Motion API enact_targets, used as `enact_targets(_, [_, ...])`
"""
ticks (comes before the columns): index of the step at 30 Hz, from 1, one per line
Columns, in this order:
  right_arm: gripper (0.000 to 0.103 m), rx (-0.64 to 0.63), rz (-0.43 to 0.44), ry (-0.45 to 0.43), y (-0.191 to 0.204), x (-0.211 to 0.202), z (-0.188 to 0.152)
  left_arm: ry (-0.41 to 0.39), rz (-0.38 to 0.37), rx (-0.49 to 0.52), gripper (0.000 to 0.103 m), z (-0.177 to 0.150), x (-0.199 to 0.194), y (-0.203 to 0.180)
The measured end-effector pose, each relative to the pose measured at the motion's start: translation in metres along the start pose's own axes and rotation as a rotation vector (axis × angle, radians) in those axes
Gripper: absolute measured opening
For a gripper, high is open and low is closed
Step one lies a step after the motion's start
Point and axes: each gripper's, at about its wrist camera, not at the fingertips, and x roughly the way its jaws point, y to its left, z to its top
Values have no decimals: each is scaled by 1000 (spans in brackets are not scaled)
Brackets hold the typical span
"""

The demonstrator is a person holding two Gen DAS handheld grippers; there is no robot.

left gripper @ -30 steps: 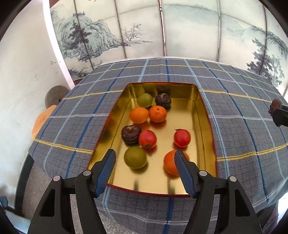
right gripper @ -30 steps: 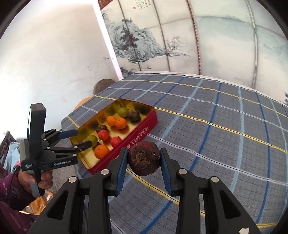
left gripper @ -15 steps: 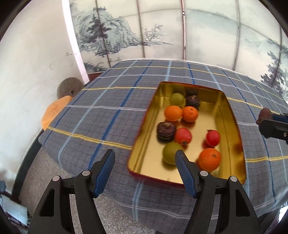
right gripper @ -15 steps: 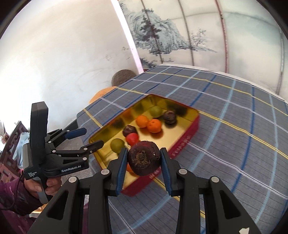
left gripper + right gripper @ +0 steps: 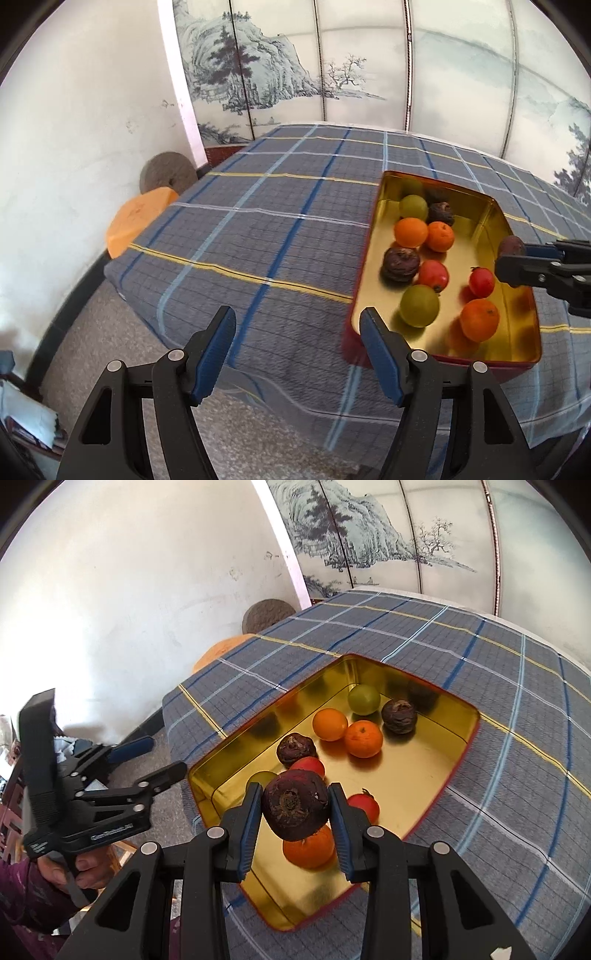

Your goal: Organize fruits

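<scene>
From the left wrist view, the left gripper (image 5: 297, 354) hangs with its jaws spread wide and nothing between them, out past the near edge of the table over the plaid cloth (image 5: 258, 229). To its right sits the gold tray (image 5: 517, 321) holding eight fruits: two green ones (image 5: 419, 305), three oranges (image 5: 479, 319), two red ones (image 5: 481, 282) and two dark wrinkled ones (image 5: 400, 264), though one of the nine counted this way may be a reflection at the far wall. The right gripper (image 5: 511, 258) reaches in from the right over the tray's right rim, its jaws clamped on a dark passion fruit (image 5: 511, 245). From the right wrist view, the same dark passion fruit (image 5: 296, 809) is pinched between both blue pads (image 5: 249, 821), held above the near half of the gold tray (image 5: 424, 790), over an orange (image 5: 309, 847). Below lie two more oranges, two red fruits, two green fruits and two dark ones
</scene>
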Motion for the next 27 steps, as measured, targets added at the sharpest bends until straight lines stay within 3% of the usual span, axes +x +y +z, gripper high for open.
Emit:
enact_targets(12, [34, 6, -43, 27, -8, 33, 19, -78, 59, 70, 76, 4, -12, 1])
enact_targets(25, [35, 1, -85, 21, -10, 42, 23, -72, 55, 56, 76, 6, -13, 1])
enact_targets(27, [40, -3, -98, 5, -7, 37, 22, -75, 60, 57, 76, 7, -15, 0])
